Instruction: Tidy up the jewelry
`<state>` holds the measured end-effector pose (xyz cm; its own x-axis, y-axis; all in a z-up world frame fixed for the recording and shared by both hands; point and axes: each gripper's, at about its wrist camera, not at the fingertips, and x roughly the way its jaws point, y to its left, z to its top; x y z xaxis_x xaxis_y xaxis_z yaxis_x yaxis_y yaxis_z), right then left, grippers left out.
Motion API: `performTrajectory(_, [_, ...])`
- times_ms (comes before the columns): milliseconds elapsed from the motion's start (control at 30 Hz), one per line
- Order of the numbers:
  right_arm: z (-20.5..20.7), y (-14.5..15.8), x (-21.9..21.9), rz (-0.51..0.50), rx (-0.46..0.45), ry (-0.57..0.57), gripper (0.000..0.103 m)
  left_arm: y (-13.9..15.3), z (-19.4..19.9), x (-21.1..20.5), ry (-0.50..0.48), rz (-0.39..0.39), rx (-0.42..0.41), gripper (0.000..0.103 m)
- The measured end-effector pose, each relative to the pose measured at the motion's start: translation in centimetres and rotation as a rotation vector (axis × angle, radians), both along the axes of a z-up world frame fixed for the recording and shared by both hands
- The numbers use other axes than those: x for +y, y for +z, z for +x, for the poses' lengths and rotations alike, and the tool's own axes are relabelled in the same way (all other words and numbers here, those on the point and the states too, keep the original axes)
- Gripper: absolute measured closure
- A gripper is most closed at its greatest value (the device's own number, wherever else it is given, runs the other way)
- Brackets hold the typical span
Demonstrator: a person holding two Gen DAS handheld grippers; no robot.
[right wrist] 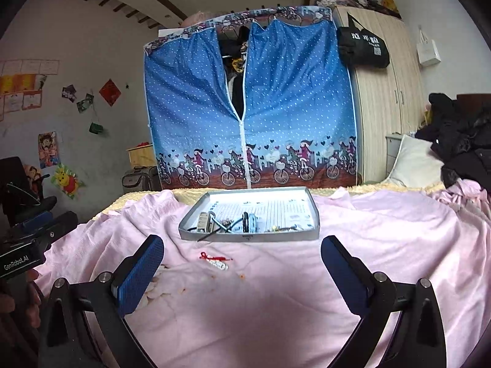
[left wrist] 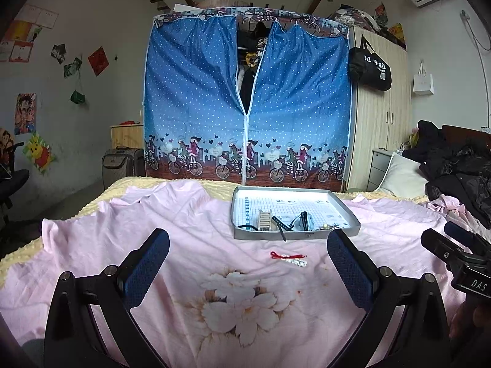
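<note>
A grey shallow tray lies on the pink bedsheet and holds several small pieces: a black strap, a wooden comb-like piece, dark hair clips and beads. A red cord bracelet with a white beaded piece lies on the sheet just in front of the tray. My left gripper hovers open above the sheet, the bracelet between its blue fingers and farther away. My right gripper is also open, with the bracelet ahead and left of centre. Neither holds anything.
The bed carries a pink floral sheet over a yellow blanket. A pillow and dark clothes pile up at the right. Behind the bed stand a blue fabric wardrobe and a wooden cupboard. A hand holds each gripper handle.
</note>
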<state>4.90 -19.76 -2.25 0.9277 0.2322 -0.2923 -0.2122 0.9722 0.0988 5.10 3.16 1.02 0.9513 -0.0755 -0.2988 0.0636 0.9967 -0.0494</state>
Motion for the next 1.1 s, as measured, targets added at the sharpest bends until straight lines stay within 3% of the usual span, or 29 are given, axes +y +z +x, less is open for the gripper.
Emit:
performTrajectory(800, [2.3,-3.3,0.1,-0.041,0.247,-0.044,0.000,-2.8,1.5,1.4,0.069,-0.061,0.266,0.002])
performTrajectory(1000, [4.3,-3.4,-0.1,-0.002,0.319,0.060,0.000,-3.0,5.4,2.0,-0.002,-0.104,0.417,0.002])
performTrajectory(1100, [5.9,-3.1,-0.1,-0.044,0.323,0.070,0.000,-2.8,8.3,2.2,-0.023,-0.066,0.475,0.002])
